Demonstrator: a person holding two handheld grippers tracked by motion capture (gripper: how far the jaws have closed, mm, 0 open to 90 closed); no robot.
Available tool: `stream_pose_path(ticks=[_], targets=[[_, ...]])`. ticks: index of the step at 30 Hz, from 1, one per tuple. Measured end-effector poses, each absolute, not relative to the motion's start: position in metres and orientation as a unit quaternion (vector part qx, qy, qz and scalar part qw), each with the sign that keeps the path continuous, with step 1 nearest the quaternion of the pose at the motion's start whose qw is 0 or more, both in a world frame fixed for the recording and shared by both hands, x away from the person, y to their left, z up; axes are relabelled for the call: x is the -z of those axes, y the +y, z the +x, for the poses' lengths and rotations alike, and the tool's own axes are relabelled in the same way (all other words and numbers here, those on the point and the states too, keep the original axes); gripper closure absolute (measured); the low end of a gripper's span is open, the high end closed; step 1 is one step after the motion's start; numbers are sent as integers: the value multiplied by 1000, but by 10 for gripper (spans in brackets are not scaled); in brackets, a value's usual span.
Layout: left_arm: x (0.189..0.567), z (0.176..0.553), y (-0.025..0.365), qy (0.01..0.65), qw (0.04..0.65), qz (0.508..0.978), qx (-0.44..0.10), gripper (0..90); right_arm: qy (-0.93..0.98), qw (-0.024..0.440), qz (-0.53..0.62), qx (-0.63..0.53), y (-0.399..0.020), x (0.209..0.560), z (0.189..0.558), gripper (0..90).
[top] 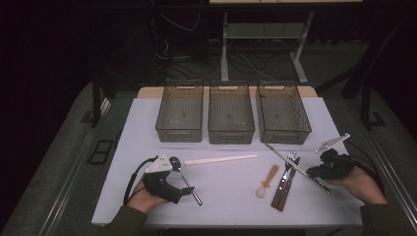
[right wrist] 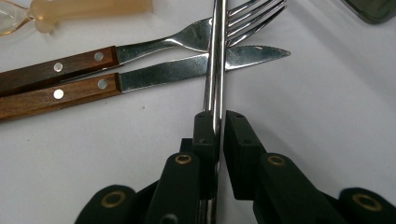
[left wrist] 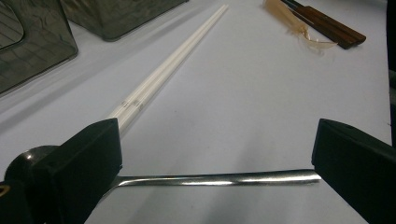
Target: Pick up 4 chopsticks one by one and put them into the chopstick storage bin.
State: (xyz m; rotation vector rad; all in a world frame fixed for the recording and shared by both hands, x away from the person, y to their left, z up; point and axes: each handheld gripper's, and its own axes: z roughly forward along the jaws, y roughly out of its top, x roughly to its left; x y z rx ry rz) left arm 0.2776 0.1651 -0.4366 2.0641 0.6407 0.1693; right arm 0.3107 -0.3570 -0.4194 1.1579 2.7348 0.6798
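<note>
A pair of metal chopsticks point(top: 295, 166) lies slanted at the right of the white table point(top: 226, 196), crossing the tines of a fork point(right wrist: 154, 44) and the blade of a knife point(right wrist: 163, 74). My right gripper point(right wrist: 219, 123) is shut on the near part of these chopsticks point(right wrist: 215, 56). At the left, a metal spoon point(top: 189, 186) with a dark bowl lies on the table. Its handle point(left wrist: 219, 178) runs crosswise between the wide-open jaws of my left gripper point(left wrist: 217, 144), and neither pad presses on it. A pair of white chopsticks point(left wrist: 159, 77) stretches away beyond it.
Three dark see-through bins point(top: 231, 115) stand in a row at the back of the table. A translucent amber spoon point(top: 267, 181) lies mid-table beside the wood-handled fork and knife point(top: 282, 187). Table legs and cables stand on the floor behind.
</note>
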Motion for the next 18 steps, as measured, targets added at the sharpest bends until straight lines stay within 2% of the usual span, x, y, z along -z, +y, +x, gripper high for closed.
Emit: stream_pose_path(ticks=[18], targets=[[437, 278, 165, 263, 469, 840, -69, 3, 912, 47, 361, -190, -353, 420, 313, 824]])
